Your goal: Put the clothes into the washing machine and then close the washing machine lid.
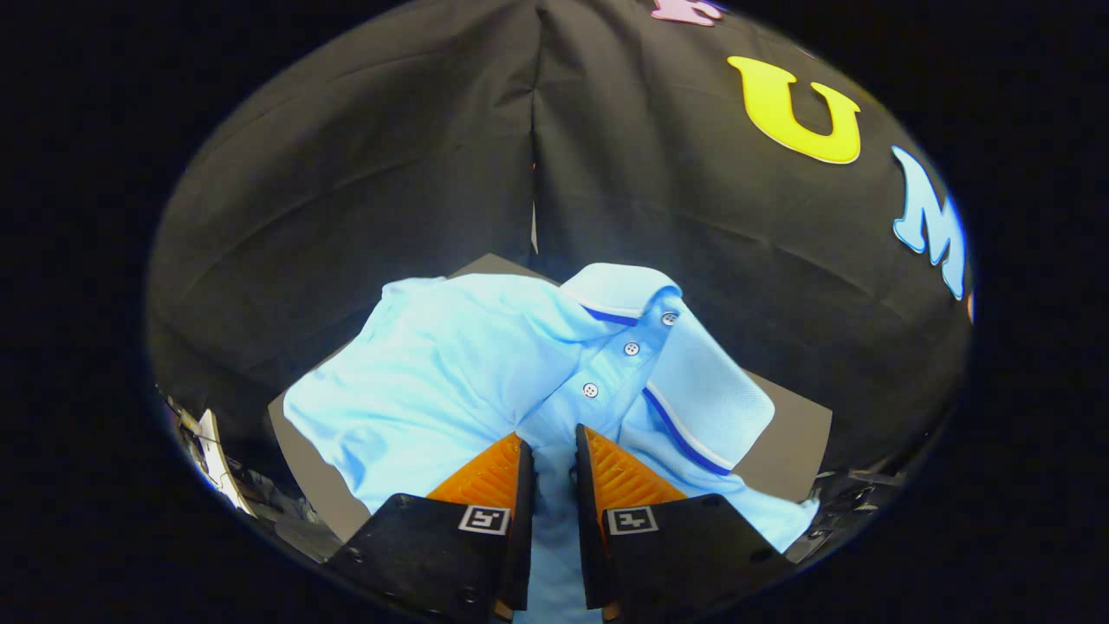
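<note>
- Gripper view: light blue polo shirt (485, 364) spread over grey tabletop (788, 438), collar and button placket pointing away, toward the booth wall.
- Gripper (554, 459) narrowed to a slim gap, a fold of shirt fabric between the fingers (489, 477); appears pinched on the cloth, near the placket's lower end.
- Judged early stage: shirt gripped but apparently not yet lifted off the tabletop.
- Left: carry to the washing machine, drop in, close the lid.
</note>
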Demonstrator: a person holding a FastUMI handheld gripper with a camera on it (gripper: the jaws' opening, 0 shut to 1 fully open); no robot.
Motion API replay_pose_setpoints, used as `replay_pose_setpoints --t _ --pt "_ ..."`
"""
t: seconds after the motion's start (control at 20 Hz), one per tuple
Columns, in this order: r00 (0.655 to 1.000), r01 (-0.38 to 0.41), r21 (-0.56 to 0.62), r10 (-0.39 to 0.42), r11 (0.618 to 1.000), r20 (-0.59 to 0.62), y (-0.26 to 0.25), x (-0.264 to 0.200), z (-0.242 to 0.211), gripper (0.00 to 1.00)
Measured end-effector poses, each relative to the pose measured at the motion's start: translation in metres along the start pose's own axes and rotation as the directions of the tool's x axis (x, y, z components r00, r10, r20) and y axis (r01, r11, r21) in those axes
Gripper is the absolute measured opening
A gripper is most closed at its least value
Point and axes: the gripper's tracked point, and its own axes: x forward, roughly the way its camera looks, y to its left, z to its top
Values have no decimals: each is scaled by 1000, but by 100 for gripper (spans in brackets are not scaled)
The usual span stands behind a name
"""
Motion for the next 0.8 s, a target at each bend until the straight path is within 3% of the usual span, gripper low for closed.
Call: replay_pose_setpoints --t 0.1,0.2,0.3,0.5,0.8 --pt "1000 2 -5 -2 1000 12 2 0 -3 27" --pt "1000 -18 -22 18 1000 0 3 -1 -3 27" --pt "1000 -14 -5 14 1000 18 2 -2 -2 5" --pt "997 -8 -16 9 1000 78 3 -2 1 1" --pt "979 -91 106 70 990 190 3 -34 12 1"
